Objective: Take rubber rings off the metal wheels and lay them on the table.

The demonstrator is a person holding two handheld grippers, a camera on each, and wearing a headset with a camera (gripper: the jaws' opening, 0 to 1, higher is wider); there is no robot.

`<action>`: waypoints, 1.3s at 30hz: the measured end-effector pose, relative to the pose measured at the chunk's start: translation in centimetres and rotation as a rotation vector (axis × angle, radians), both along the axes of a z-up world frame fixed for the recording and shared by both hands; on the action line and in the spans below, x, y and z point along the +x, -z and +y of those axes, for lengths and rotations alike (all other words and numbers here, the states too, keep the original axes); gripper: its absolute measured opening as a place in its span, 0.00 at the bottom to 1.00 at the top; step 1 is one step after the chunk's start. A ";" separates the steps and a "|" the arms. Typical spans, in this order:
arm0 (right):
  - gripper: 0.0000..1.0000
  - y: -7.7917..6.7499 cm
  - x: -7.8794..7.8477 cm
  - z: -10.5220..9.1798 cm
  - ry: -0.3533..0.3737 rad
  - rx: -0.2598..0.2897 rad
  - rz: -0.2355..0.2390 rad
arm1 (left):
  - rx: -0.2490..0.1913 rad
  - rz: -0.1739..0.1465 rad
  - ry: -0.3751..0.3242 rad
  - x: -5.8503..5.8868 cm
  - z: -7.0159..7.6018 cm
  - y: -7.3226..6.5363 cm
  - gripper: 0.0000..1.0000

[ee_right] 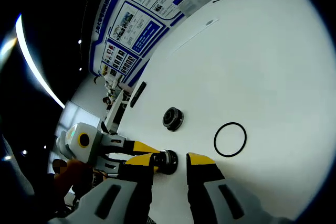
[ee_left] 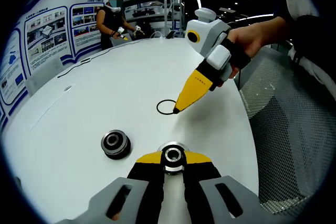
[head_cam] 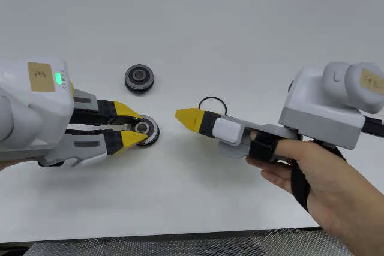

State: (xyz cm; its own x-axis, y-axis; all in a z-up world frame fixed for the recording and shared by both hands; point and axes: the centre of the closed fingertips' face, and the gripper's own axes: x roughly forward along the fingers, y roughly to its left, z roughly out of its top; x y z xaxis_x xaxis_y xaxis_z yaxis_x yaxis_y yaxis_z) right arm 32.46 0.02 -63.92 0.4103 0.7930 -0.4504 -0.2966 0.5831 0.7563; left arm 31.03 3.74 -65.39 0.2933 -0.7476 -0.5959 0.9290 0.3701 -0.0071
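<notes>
The left gripper [head_cam: 139, 126] is clamped on a wheel [ee_left: 173, 156] lying toward the near edge of the table [head_cam: 240, 28], left of middle. Its rim looks bare metal in the left gripper view, so I judge it already stripped. The right gripper [head_cam: 186, 116] carries nothing, jaws parted a little (its own view shows the gap), tips just beside the ring [head_cam: 211, 97] lying flat mid-table. Farther from the near edge a second wheel [head_cam: 139, 78] looks dark-rimmed, probably not yet stripped: one done, one left
</notes>
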 end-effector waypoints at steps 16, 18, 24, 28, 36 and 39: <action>0.46 0.7 -1.0 3.5 -0.097 0.007 0.069 | 0.000 0.013 0.021 0.0 0.1 -0.1 0.12; 0.46 0.9 -1.2 3.7 -0.110 0.006 0.086 | 0.000 0.014 0.022 0.0 0.1 -0.1 0.12; 0.46 1.0 -1.5 4.1 -0.126 -0.005 0.105 | 0.000 0.013 0.023 0.1 0.0 -0.1 0.12; 0.46 1.0 -1.6 4.3 -0.134 -0.014 0.110 | -0.001 0.013 0.023 0.1 0.0 -0.1 0.12; 0.41 0.6 -1.7 4.3 -0.138 0.011 0.120 | 0.000 0.014 0.024 0.2 0.0 -0.1 0.12; 0.41 0.5 -1.8 4.4 -0.138 0.006 0.118 | 0.000 0.014 0.025 0.2 0.0 -0.1 0.12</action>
